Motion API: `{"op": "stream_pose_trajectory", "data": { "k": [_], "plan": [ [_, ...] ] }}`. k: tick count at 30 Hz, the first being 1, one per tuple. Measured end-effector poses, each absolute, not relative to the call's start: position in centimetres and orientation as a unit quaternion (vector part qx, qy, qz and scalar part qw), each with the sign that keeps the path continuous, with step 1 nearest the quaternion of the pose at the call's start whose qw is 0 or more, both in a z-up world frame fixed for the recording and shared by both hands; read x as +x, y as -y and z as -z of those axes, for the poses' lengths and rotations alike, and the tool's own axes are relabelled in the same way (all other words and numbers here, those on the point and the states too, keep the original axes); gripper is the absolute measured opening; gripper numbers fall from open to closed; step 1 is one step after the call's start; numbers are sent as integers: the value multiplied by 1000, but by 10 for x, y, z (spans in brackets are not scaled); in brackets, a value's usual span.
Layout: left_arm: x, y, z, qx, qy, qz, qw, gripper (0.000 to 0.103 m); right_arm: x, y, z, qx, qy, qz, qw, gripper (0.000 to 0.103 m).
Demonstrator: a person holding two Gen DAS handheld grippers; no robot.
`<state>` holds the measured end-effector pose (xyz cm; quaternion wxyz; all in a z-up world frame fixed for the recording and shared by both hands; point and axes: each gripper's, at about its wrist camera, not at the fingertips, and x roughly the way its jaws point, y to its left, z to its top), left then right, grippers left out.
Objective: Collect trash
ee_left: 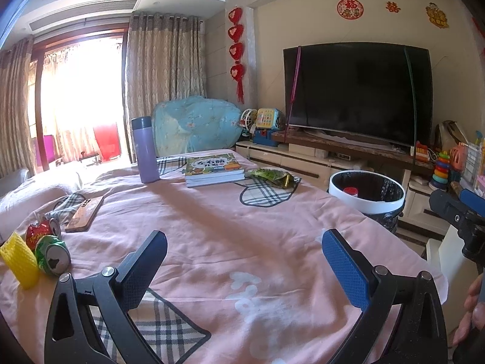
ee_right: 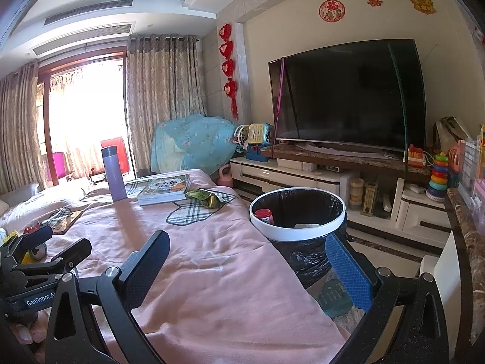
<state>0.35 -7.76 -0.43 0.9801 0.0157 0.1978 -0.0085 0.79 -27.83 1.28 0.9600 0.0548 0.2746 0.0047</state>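
Note:
On the pink cloth, in the left wrist view, a crushed green can (ee_left: 52, 254), a crushed red can (ee_left: 41, 231) and a yellow foam net sleeve (ee_left: 18, 260) lie at the near left. A green snack wrapper (ee_left: 272, 176) lies beside the books; it also shows in the right wrist view (ee_right: 207, 197). A white-rimmed bin with a black liner (ee_left: 366, 195) stands off the table's right edge (ee_right: 297, 212), with a red-lidded item inside. My left gripper (ee_left: 244, 261) is open and empty above the cloth. My right gripper (ee_right: 247, 264) is open and empty near the bin.
A purple flask (ee_left: 145, 150), a stack of books (ee_left: 213, 171) and a phone in a wooden case (ee_left: 85, 214) lie on the table. A TV (ee_left: 357, 94) on a low cabinet with toys stands behind. A marble-edged counter (ee_right: 460, 242) is at right.

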Motion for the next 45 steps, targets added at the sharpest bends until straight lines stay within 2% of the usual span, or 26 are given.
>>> {"op": "stream_pose_trajectory", "data": {
  "k": [45],
  "plan": [
    [7, 77, 9, 24, -205, 13, 978, 103, 8, 277, -12, 59, -278, -5, 959, 103]
  ]
}}
